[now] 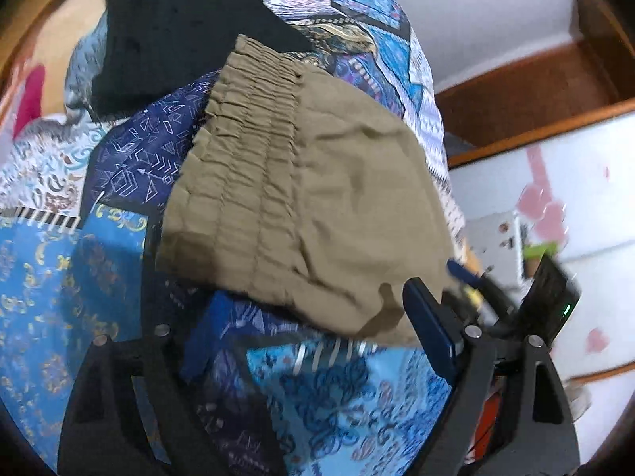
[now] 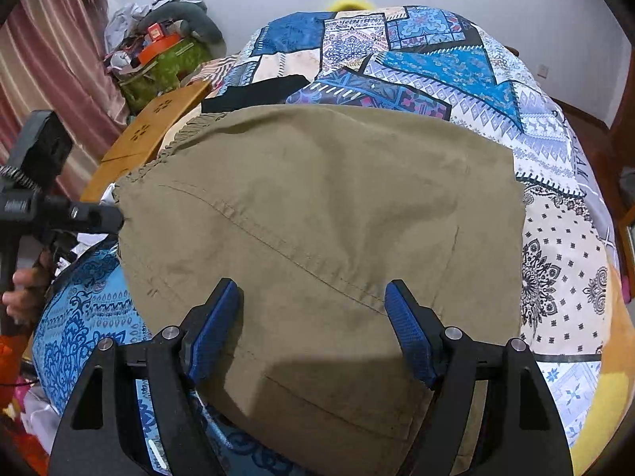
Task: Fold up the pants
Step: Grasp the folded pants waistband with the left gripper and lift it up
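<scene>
Khaki pants (image 1: 317, 182) lie folded on a blue patchwork bedspread (image 1: 59, 277), with the gathered elastic waistband (image 1: 246, 119) on the left in the left wrist view. My left gripper (image 1: 313, 297) is open at the near edge of the pants; the cloth edge lies between its blue pads (image 1: 430, 325) and they do not press on it. In the right wrist view the pants (image 2: 317, 198) fill the middle. My right gripper (image 2: 313, 309) hovers open above them with only flat cloth under its pads (image 2: 408, 329).
A folded black garment (image 1: 178, 31) (image 2: 258, 93) lies just beyond the pants. A wooden board (image 2: 154, 127), a clutter pile (image 2: 158, 47) and a curtain (image 2: 47, 59) are at the left. A hand (image 2: 24, 293) holds the other device (image 2: 35, 182). The bed's right edge drops to a wooden floor (image 1: 516, 87).
</scene>
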`<state>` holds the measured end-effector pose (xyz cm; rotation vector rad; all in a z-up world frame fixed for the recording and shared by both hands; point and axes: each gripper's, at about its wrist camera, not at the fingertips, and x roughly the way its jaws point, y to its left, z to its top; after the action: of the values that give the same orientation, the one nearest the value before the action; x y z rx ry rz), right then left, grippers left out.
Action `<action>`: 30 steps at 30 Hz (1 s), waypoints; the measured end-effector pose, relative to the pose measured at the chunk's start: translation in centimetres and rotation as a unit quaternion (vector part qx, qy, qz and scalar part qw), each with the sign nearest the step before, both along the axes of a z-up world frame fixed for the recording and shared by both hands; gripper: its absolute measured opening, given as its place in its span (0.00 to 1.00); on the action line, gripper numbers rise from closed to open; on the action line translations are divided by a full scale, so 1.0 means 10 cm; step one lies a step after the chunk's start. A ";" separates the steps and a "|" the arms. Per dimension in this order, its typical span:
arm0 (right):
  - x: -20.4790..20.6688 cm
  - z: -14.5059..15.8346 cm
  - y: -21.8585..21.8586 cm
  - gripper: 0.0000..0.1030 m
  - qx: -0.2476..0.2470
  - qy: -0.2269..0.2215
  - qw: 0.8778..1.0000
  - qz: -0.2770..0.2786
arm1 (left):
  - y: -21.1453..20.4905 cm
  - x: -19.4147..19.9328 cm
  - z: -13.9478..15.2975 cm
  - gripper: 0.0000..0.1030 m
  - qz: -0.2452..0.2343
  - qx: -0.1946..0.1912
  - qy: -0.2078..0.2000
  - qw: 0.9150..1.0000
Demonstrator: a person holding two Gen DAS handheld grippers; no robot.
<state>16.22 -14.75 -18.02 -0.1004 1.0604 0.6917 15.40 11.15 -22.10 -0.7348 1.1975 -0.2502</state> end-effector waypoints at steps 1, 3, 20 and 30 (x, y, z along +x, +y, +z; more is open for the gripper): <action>0.00 0.00 0.00 0.72 0.002 0.000 1.000 0.000 | 0.02 0.05 -0.02 0.85 0.006 -0.008 0.003 1.000; -0.02 0.00 0.00 0.72 0.003 0.000 1.000 -0.001 | 0.05 0.12 -0.05 0.85 0.017 -0.016 0.008 1.000; -0.15 0.11 -0.16 0.71 0.018 -0.010 1.000 -0.018 | -0.26 -0.05 0.61 0.30 0.086 0.284 -0.125 0.947; -0.31 0.19 -0.51 0.71 0.020 -0.013 0.998 -0.052 | -0.78 -0.33 1.21 0.28 0.065 0.475 -0.241 0.843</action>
<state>13.16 -19.82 -16.15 -0.0203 1.0202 0.6158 12.15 3.37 -9.97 0.1377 0.6404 0.2694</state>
